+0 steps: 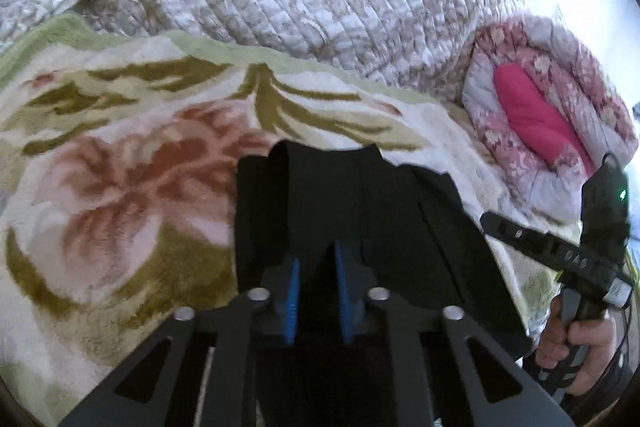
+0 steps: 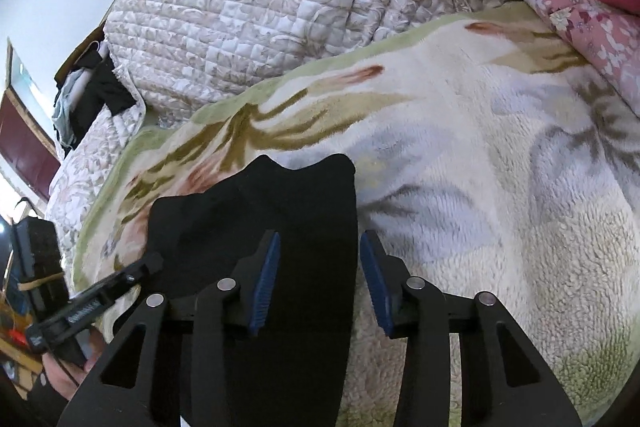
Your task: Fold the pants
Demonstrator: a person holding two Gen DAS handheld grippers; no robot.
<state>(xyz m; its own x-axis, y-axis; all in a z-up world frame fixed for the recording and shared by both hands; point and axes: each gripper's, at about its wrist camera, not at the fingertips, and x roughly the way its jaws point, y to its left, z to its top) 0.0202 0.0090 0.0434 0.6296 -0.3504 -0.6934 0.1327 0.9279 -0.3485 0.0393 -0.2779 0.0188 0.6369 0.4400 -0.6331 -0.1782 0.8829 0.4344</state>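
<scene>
Both your grippers, left (image 1: pixel 316 291) and right (image 2: pixel 316 283), hang apart over the black pants (image 1: pixel 360 211), so closing now risks pinching only one layer and dragging the fold askew on the fleece blanket (image 2: pixel 480 155).

The right gripper (image 2: pixel 318 267) hangs with its blue-padded jaws parted over the right edge of the black pants (image 2: pixel 272 227), which lie on a floral fleece blanket (image 2: pixel 480 167). The left gripper (image 2: pixel 154 263) reaches the pants' left edge. A quilted bedspread (image 2: pixel 280 7) bulges beyond the blanket's far edge.
</scene>
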